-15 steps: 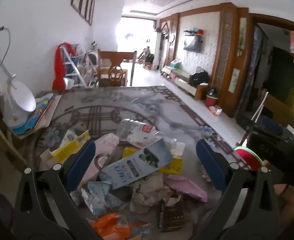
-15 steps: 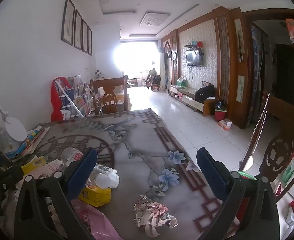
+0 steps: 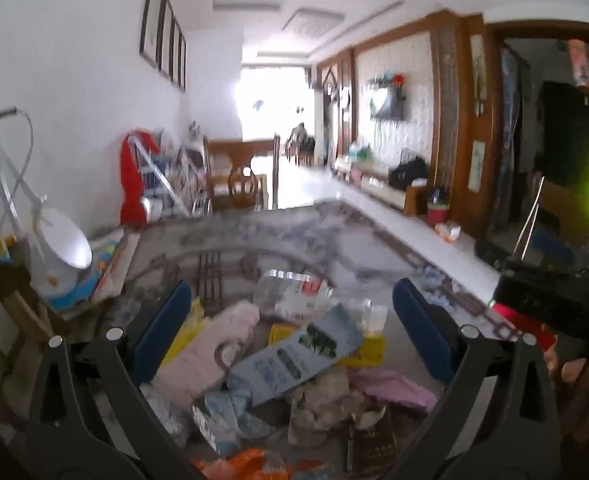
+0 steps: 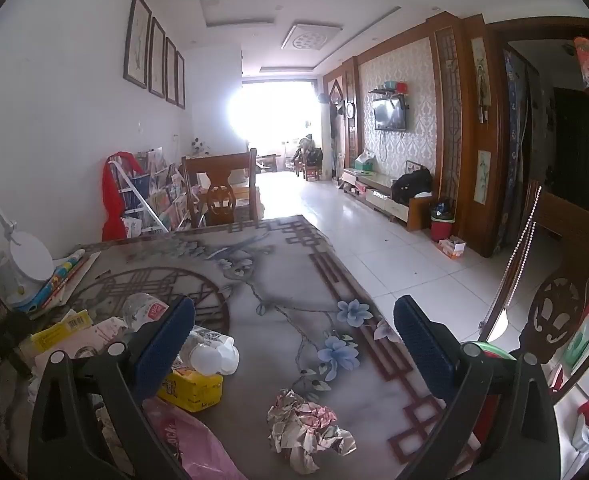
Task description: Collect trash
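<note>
Beyond crumpled paper (image 4: pixel 308 432), seemingly bare tabletop (image 4: pixel 278 280)

A white desk lamp (image 4: pixel 30 264) is standing at the far left of my surface (image 4: pixel 278 280). A wooden chair (image 4: pixel 220 190) is sitting beyond its far edge, and a television (image 4: pixel 390 115) is hanging on the wall to my right.

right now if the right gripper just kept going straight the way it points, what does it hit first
Most likely the crumpled paper ball, lying between the open fingers of the right gripper on the table. Depth is hard to judge; it might pass over it and meet bare tabletop.
</note>
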A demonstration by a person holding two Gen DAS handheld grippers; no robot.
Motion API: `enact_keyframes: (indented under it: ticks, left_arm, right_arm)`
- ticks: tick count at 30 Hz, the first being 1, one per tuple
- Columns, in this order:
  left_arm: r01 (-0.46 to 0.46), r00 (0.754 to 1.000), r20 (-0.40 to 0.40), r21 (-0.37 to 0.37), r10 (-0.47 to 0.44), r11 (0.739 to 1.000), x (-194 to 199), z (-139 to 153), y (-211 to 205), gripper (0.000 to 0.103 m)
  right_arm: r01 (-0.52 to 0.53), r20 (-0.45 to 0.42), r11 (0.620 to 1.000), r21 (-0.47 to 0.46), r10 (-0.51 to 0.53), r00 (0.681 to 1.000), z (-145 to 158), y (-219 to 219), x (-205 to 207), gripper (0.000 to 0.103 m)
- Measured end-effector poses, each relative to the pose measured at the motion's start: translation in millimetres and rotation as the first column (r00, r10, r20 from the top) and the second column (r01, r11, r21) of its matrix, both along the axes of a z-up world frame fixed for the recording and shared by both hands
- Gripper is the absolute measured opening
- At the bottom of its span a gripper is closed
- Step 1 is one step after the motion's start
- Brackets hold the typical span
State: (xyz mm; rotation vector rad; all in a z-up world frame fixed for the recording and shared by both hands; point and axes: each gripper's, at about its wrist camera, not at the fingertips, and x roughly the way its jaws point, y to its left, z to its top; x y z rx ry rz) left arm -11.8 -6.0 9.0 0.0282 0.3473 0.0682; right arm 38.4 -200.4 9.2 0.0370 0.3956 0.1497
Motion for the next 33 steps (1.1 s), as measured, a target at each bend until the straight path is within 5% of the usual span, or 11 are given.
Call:
enact_keyframes:
  ticks: [11, 33]
  left_arm:
    - [-0.001, 0.995, -0.095, -0.098, -0.008, 0.995, 6, -4, 17, 0.099]
    - [-0.023, 0.992, -0.128, -0.123, 0.007, 0.992, 9, -10, 26, 0.099]
  right_arm:
    - [0.002, 0.004, 1.000, 0.007, -0.002, 1.000, 0, 0, 0, 0.096]
    - [0.002, 0.003, 1.000, 0.008, -0.002, 1.000, 1, 0, 1, 0.096]
